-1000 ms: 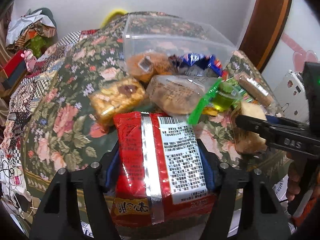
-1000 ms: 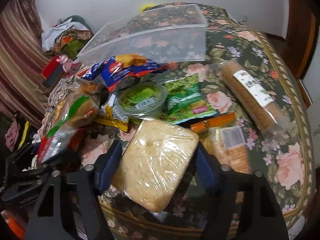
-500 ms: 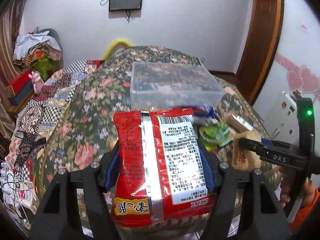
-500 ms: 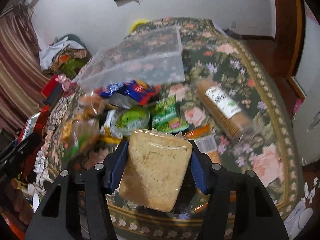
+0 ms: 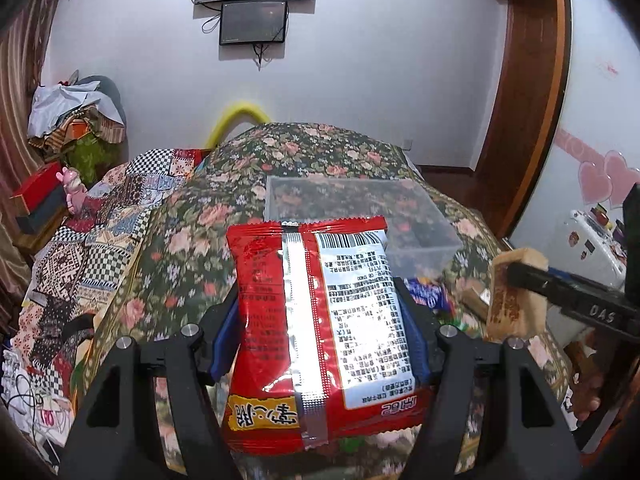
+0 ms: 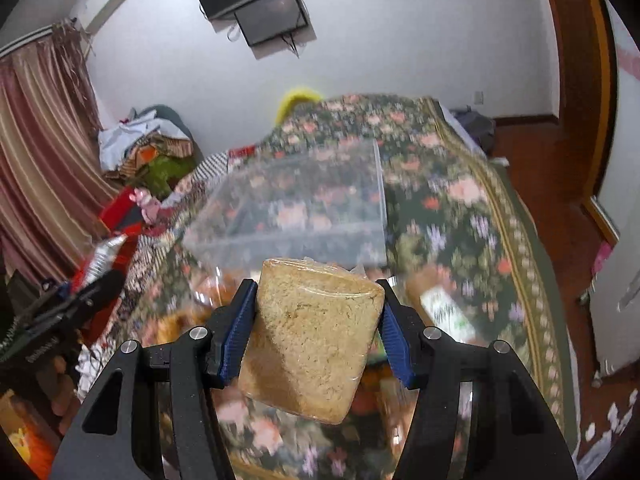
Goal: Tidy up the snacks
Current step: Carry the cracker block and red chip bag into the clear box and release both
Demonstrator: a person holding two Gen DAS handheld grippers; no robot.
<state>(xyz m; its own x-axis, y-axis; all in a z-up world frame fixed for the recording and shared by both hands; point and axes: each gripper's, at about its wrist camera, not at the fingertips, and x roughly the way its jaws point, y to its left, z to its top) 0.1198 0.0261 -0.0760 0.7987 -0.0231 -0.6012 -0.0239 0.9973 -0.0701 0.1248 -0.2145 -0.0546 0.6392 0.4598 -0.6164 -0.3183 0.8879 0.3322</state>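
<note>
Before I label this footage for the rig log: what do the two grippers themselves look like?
Both the left gripper and right gripper have black angular frames, silver round bolts and ribbed blue finger pads. Seen side-on, the right one carries white lettering reading DAS.

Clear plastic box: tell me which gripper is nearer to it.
Hard to call; perhaps the right. The right gripper holds a tan wrapped cake just short of the clear plastic box; the left gripper holds a red packet similarly close.
</note>
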